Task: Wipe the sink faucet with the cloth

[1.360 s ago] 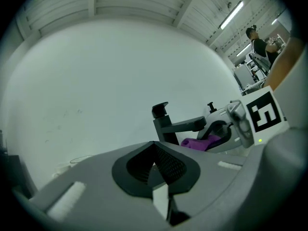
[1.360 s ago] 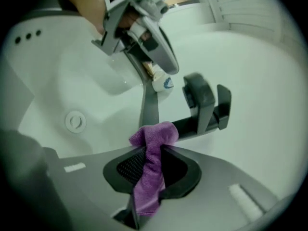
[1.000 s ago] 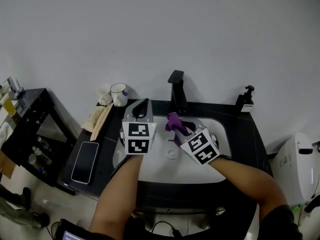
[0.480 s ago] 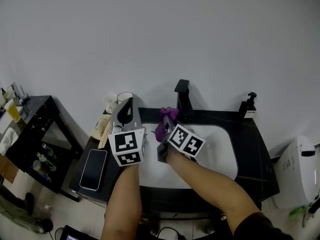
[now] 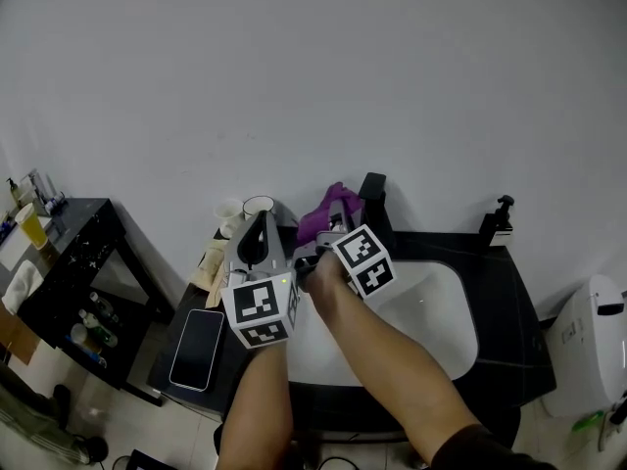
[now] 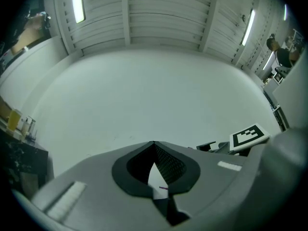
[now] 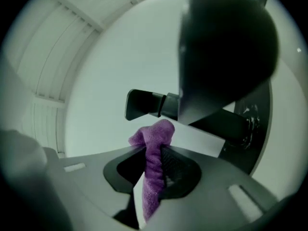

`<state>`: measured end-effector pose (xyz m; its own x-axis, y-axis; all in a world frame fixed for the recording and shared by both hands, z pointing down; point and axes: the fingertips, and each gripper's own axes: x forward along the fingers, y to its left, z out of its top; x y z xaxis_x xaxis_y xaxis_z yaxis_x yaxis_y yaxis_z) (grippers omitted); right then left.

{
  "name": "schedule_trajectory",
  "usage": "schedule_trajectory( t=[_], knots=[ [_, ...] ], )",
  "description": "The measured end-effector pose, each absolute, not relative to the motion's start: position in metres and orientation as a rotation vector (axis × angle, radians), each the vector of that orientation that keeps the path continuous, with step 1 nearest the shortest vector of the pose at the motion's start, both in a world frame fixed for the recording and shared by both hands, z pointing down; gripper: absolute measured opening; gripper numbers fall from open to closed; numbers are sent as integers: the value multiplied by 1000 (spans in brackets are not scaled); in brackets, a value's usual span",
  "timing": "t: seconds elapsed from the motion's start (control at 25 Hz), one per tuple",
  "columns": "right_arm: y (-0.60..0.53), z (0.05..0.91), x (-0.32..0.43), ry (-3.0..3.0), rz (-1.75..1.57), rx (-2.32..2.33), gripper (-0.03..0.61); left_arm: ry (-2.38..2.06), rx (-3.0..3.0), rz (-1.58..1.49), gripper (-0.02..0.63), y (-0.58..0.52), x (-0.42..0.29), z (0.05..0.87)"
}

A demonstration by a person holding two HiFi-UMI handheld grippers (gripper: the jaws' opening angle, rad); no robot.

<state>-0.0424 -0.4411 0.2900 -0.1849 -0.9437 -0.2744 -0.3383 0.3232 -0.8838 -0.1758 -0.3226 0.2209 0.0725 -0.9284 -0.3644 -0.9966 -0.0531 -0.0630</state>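
The black faucet [image 5: 373, 200] stands behind the white sink basin [image 5: 436, 306]. My right gripper [image 5: 331, 225] is shut on a purple cloth [image 5: 319, 212] and holds it up just left of the faucet's top, close to the wall. In the right gripper view the cloth [image 7: 155, 146] sticks up between the jaws, and the faucet [image 7: 226, 57] looms dark right behind it. My left gripper [image 5: 261, 221] is raised left of the cloth. Its tips [image 6: 154, 146] meet with nothing between them, and it faces the bare wall.
A phone [image 5: 198, 349] lies on the dark counter left of the basin. Two cups [image 5: 257, 207] stand by the wall behind the left gripper. A soap dispenser [image 5: 502, 221] sits at the back right. A black shelf [image 5: 69, 282] is at far left, a white bin [image 5: 588, 351] at far right.
Both grippers have lifted out of the basin towards the wall. The right one has carried the purple cloth up beside the faucet's top; the left one stays shut and empty.
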Motion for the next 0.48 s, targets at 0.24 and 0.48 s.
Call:
schedule_trajectory(
  t=[0.24,0.48],
  knots=[
    [-448,291,-31,1610,-842,-1188,69,1949,-2148,415,17,-325,-181,229],
    [-454,334,-27,1551,-935,-1269,69,1955,-2156,401,17,-328,-181,232]
  ],
)
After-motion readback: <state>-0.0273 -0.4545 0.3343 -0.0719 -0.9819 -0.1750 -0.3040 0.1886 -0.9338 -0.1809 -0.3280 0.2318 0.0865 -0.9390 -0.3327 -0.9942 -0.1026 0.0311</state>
